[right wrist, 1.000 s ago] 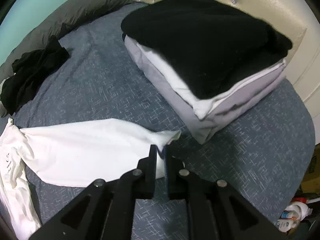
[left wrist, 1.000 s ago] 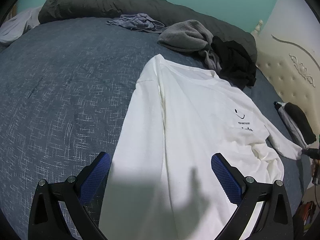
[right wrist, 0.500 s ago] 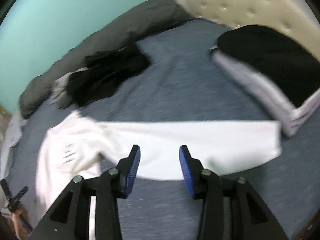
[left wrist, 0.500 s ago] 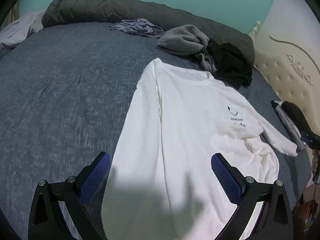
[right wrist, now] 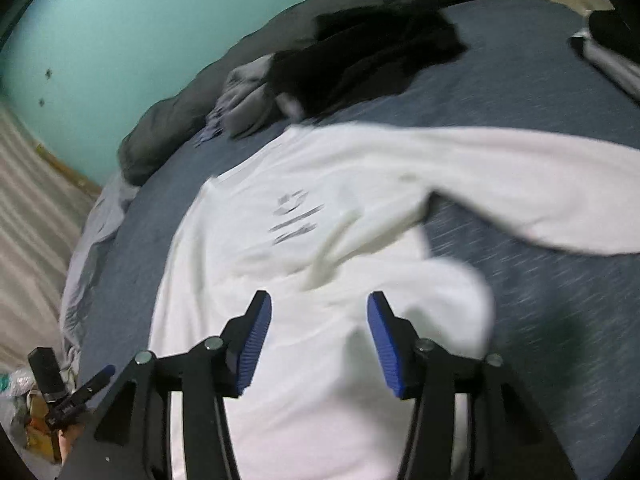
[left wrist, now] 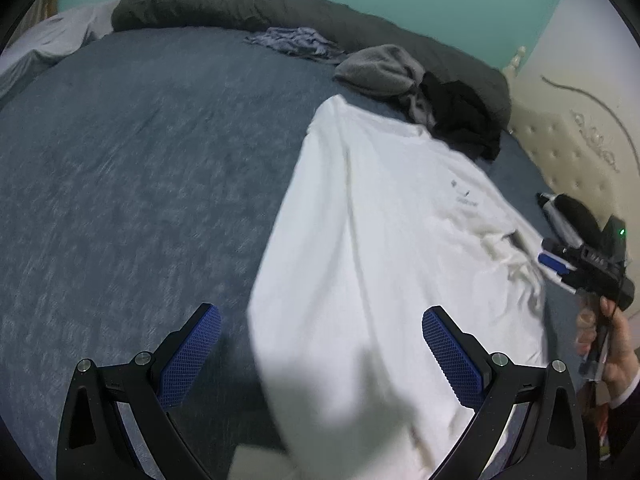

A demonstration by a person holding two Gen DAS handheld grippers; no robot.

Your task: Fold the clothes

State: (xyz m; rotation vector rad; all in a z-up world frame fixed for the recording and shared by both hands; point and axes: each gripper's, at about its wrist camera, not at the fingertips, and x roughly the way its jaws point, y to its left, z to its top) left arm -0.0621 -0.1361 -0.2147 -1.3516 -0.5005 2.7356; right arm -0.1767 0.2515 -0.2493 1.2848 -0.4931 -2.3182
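A white long-sleeve shirt [left wrist: 380, 240] with a small dark chest print [right wrist: 294, 216] lies flat, front up, on the blue-grey bed [left wrist: 140, 180]. One sleeve [right wrist: 520, 184] stretches out to the right across the bed. My left gripper [left wrist: 322, 328] hovers open above the shirt's lower left edge, with nothing between its blue pads. My right gripper [right wrist: 320, 320] hangs over the shirt's body below the print. Its jaws are opening and nothing is between them. In the left wrist view a hand [left wrist: 612, 348] holds it at the shirt's right side.
A rolled dark grey duvet [left wrist: 260, 8] lines the far edge of the bed. In front of it lie a grey garment [left wrist: 380, 68], a black garment [left wrist: 460, 116] and a crumpled bluish one [left wrist: 296, 42]. A folded stack [right wrist: 612, 60] sits by the cream headboard [left wrist: 580, 140].
My right gripper let go of the sleeve cuff, opened, and swung left from the folded stack to over the shirt's body. The sleeve now lies stretched out. My left gripper stayed open and shifted a little.
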